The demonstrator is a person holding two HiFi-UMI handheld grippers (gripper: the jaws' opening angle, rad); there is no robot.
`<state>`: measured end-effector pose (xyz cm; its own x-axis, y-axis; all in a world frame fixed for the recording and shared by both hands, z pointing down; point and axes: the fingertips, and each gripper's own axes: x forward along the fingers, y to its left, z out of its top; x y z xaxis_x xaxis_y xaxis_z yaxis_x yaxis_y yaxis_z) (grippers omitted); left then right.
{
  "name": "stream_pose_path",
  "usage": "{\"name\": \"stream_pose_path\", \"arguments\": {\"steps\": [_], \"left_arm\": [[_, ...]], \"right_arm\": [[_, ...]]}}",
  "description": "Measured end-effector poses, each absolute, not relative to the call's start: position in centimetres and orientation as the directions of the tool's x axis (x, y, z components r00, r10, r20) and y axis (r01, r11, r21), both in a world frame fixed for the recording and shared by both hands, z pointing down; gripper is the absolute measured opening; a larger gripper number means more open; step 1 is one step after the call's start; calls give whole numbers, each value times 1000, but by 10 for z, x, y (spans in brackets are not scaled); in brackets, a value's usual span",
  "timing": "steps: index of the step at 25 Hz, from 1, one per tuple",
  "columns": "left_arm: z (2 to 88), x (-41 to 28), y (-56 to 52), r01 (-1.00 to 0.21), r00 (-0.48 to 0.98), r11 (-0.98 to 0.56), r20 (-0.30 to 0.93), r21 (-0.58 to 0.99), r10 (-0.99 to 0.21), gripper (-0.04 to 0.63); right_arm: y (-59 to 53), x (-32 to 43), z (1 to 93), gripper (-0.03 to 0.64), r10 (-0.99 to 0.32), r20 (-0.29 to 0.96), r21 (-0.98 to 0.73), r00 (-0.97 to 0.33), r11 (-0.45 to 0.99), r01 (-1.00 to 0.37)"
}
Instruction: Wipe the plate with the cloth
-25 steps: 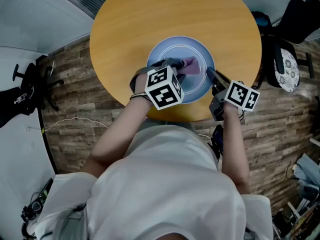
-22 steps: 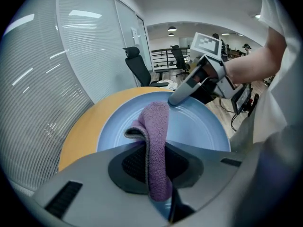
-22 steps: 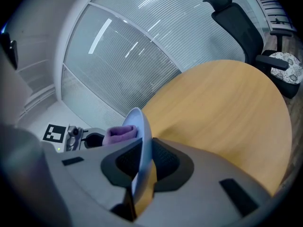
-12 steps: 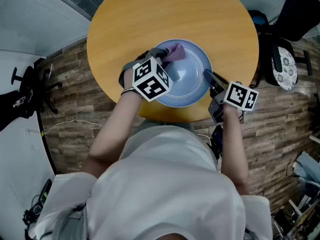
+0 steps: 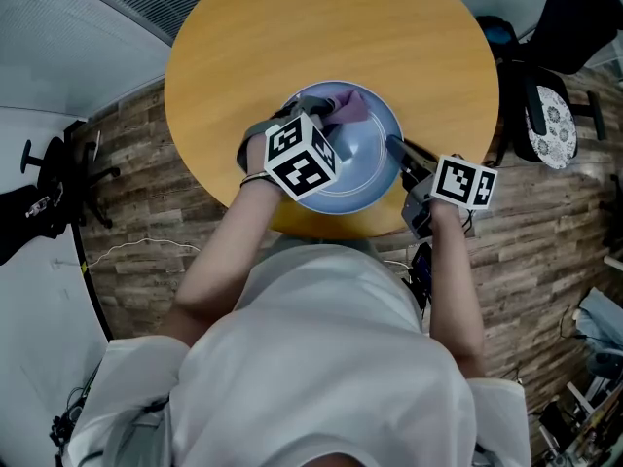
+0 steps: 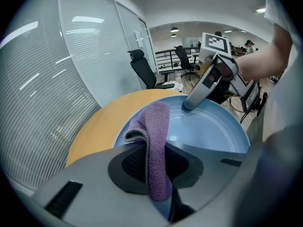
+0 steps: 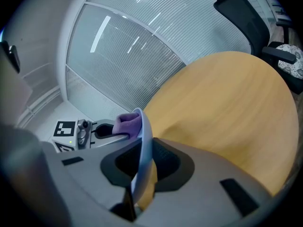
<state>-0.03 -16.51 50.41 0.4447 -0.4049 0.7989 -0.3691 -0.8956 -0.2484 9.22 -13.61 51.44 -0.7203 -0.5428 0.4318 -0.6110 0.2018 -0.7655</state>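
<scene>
A light blue plate (image 5: 368,171) is held tilted above the round wooden table (image 5: 292,37). My right gripper (image 5: 394,147) is shut on its right rim; its jaws have just eased open slightly, with the rim (image 7: 143,145) still between the pads. My left gripper (image 5: 324,117) is shut on a purple cloth (image 5: 347,105) and presses it on the plate's far left part. In the left gripper view the cloth (image 6: 156,141) hangs folded from the jaws over the plate (image 6: 208,126), with the right gripper (image 6: 188,104) at the far rim. The right gripper view shows the cloth (image 7: 127,123) behind the plate's edge.
An office chair (image 5: 550,125) stands right of the table, and a black chair base (image 5: 49,163) lies at the left on the wooden floor. Another chair (image 6: 142,70) stands by the glass wall with blinds. The table top (image 7: 222,108) stretches beyond the plate.
The plate has tipped up from lying flat. My left gripper has carried the cloth from the plate's middle to its far left part. The right gripper has barely shifted.
</scene>
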Motion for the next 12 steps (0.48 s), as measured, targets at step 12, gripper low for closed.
{"name": "stream_pose_path", "arguments": {"steps": [12], "left_arm": [[497,42,-135,-238,512,-943,795,-232,-325,65]], "right_arm": [[-134,88,511,61,-533,425,-769,-732,214,-602]]}}
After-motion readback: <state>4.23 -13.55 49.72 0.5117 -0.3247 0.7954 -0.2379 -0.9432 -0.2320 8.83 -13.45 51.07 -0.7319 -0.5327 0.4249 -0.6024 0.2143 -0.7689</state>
